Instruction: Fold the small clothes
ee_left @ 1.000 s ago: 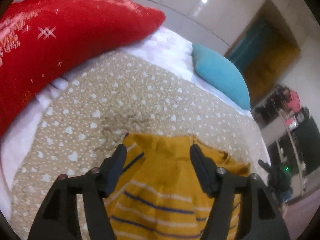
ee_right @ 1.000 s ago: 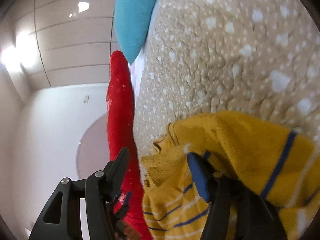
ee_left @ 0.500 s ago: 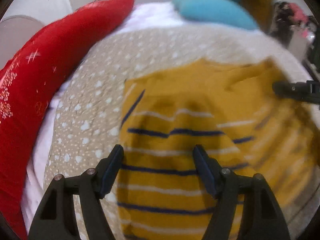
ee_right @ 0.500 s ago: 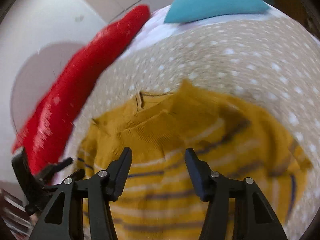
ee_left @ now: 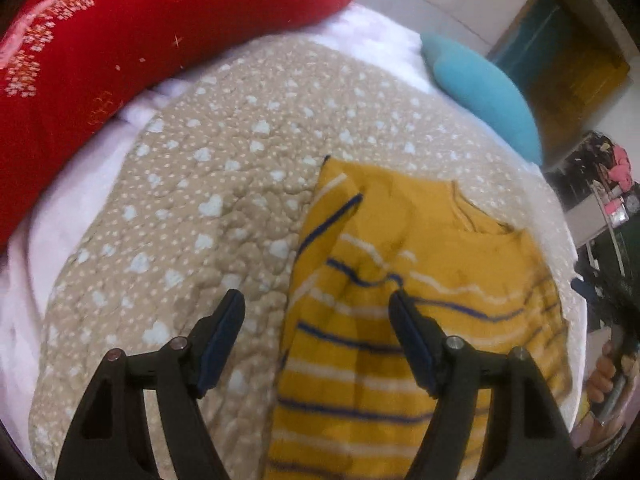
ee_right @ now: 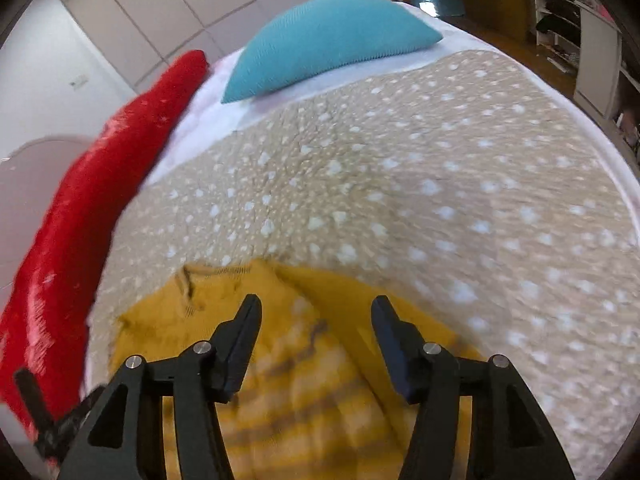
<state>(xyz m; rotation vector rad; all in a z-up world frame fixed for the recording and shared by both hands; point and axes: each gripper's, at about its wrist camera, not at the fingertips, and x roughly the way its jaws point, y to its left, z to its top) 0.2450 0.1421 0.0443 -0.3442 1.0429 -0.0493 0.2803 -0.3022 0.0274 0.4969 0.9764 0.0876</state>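
Observation:
A yellow sweater (ee_left: 360, 360) with blue and white stripes lies on a beige heart-print quilt (ee_left: 224, 200), neckline toward the far side. My left gripper (ee_left: 316, 308) hangs open over the sweater's left edge: its right finger is over the knit, its left finger over bare quilt. In the right wrist view the sweater (ee_right: 312, 380) is blurred, its collar at the upper left. My right gripper (ee_right: 316, 312) is open just above it with nothing between its fingers.
A long red pillow (ee_left: 140, 32) lines the bed's left side and a teal pillow (ee_left: 484, 96) lies at the head. A hand (ee_left: 604, 380) holding the other gripper shows at lower right. The bed edge and room shelves (ee_right: 592, 40) lie to the right.
The right gripper has risen off the sweater and rolled upright; a second ago a fold lay against its right finger. The left gripper has swung from over the sweater's middle to its left edge.

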